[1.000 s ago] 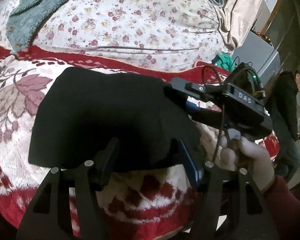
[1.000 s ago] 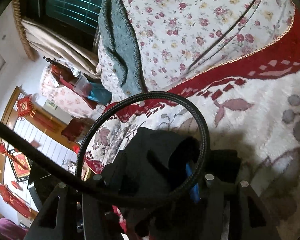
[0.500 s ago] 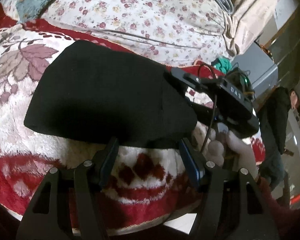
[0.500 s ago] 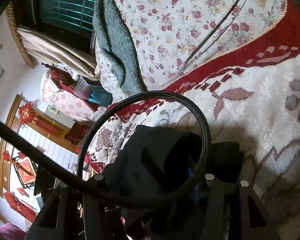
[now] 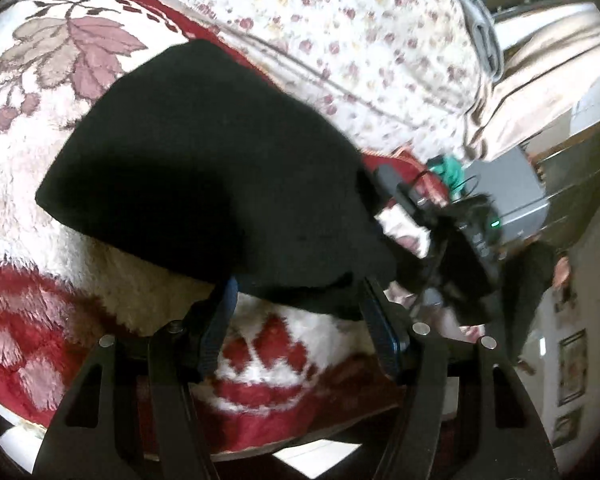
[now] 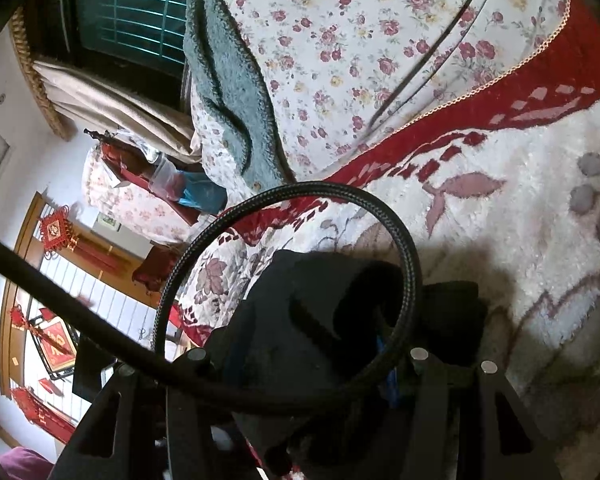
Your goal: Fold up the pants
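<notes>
The pants are black and soft, with no pattern on them. They are folded up into a thick, flat bundle with rounded corners. They lie on the fluffy blanket, the white one with red patches and pink leaves. The far corner of the pants reaches the blanket's red band. The near edge sits close to the blanket's front edge and looks a little lifted there. In the right wrist view the pants look bunched, with a rolled fold on top, and they lie over the white part of the blanket.
</notes>
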`<state>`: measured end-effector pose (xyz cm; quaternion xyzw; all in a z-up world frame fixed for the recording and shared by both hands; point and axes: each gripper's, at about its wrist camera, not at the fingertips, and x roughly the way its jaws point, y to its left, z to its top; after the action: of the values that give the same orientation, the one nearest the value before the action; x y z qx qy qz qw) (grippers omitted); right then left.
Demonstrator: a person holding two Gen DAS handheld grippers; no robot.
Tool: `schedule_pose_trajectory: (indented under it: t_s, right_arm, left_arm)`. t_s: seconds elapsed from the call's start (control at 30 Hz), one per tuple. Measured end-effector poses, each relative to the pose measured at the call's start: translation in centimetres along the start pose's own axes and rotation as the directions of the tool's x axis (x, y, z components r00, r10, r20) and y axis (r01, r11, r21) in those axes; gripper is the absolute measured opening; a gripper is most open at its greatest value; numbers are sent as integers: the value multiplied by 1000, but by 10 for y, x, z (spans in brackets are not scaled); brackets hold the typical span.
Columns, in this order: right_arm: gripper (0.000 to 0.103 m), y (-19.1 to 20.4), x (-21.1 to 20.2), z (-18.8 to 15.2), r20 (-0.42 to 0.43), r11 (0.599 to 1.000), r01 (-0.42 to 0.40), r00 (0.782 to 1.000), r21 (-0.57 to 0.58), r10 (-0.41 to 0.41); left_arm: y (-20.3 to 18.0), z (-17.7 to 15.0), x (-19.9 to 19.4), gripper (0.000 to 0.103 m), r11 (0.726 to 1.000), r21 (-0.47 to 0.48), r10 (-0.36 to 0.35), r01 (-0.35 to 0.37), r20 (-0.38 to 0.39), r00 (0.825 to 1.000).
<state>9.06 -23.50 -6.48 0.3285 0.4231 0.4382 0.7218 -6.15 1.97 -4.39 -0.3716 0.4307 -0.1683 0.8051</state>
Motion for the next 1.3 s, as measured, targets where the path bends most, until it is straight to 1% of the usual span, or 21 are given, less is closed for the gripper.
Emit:
schedule_pose_trajectory:
  t_s: [0.1,0.27,0.33,0.37,0.4,0.43,0.47,0.5,0.53,0.6,0.63,0.7,0.77,0.9,1.0,1.07,1.1,1.13,1.2,1.23,1.3]
  right_arm:
    - [53,-1,0,-1,-1,1000,2,1000,1,-2]
    - [53,0,0,-4,-4,1000,4,1000,-6,-4]
    - [53,0,-1,-3,-1,1000,3,1000,-6,-3]
    - [51,1,0,-5,3,1000,6,1000,-17,-6]
    - [43,1,-2,-5,9,999,19,1000,-29,-19]
    - [38,3,-1,-8,22,996,61,998,-60,-59]
    - [31,3,0,-8,28,993,83,996,-78,-81]
    - [26,3,0,-10,39,991,97,995,-90,-94]
    - [25,3,0,-13,53,990,104,994,-94,-100]
    - [17,3,-4,-14,71,991,98,993,-91,-92]
    - [16,3,-6,-14,72,992,92,994,-91,-85]
    - [13,8,-11,-14,74,990,89,994,-107,-81]
    - [13,16,-19,-13,85,988,89,993,-128,-79]
    - [13,27,-36,-10,96,982,115,990,-152,-101]
    - [13,29,-43,-11,90,970,175,983,-170,-162]
    - [13,26,-39,-14,73,953,242,970,-184,-232]
    - [13,25,-34,-15,65,937,285,959,-204,-277]
    - [13,25,-26,-18,53,910,339,940,-238,-336]
    - [15,25,-19,-23,65,885,371,927,-282,-368]
    - [16,25,-19,-24,74,877,378,925,-296,-373]
    - [19,28,-19,-25,85,858,397,916,-326,-392]
  left_arm:
    - [-1,-1,-3,63,1000,-5,-7,7,-1,1000]
    - [8,10,-7,63,993,-103,-58,59,17,998]
    - [9,17,-1,63,991,-121,-49,52,27,998]
    - [10,19,2,63,991,-124,-40,43,30,999]
    - [10,21,5,63,991,-127,-34,39,36,999]
    - [9,23,8,63,991,-126,-29,34,44,999]
    - [6,24,9,63,993,-113,-13,19,53,999]
    - [3,26,13,57,995,-101,6,-1,52,999]
    - [-3,27,17,40,997,-64,48,-45,45,998]
    - [-11,25,19,27,995,-15,100,-99,47,994]
    - [-15,22,19,22,994,6,108,-109,52,993]
    - [-19,18,18,18,992,37,116,-118,56,992]
    - [-27,14,16,17,991,69,108,-112,64,992]
    - [-45,6,13,16,985,135,94,-103,68,993]
    - [-52,-1,21,16,979,170,103,-110,48,994]
    - [-48,-5,33,16,974,170,147,-150,28,989]
    - [-46,-6,36,16,973,167,157,-159,25,987]
    - [-42,-7,39,17,971,165,174,-176,24,984]
    - [-38,-9,42,17,969,160,187,-189,27,982]
    - [-38,-8,40,19,970,159,182,-185,31,983]
    - [-41,-9,38,23,964,175,197,-201,38,980]
